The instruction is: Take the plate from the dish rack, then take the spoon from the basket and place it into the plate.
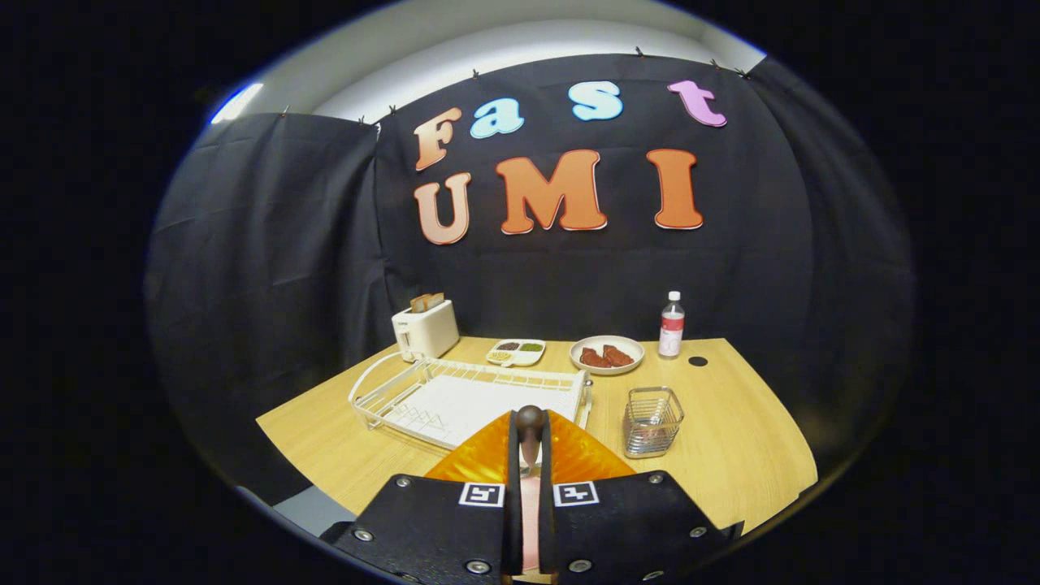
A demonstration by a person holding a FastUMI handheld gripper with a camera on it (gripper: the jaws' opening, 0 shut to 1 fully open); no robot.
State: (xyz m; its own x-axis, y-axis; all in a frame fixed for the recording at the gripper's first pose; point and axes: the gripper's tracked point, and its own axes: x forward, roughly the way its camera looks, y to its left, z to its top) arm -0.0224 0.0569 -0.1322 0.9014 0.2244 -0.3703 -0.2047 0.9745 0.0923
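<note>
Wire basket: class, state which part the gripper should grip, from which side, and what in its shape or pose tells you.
Grip the wire basket by its top rim, from above, one finger inside: it stands upright, open-topped, thin-walled, probably too wide to span. The gripper is shut on the spoon now.

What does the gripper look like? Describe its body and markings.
The gripper has two black textured body plates fastened with silver screws, each carrying a square black-and-white marker tag. Two slim parallel fingers run forward from between them, closed on the spoon above the orange plate.
</note>
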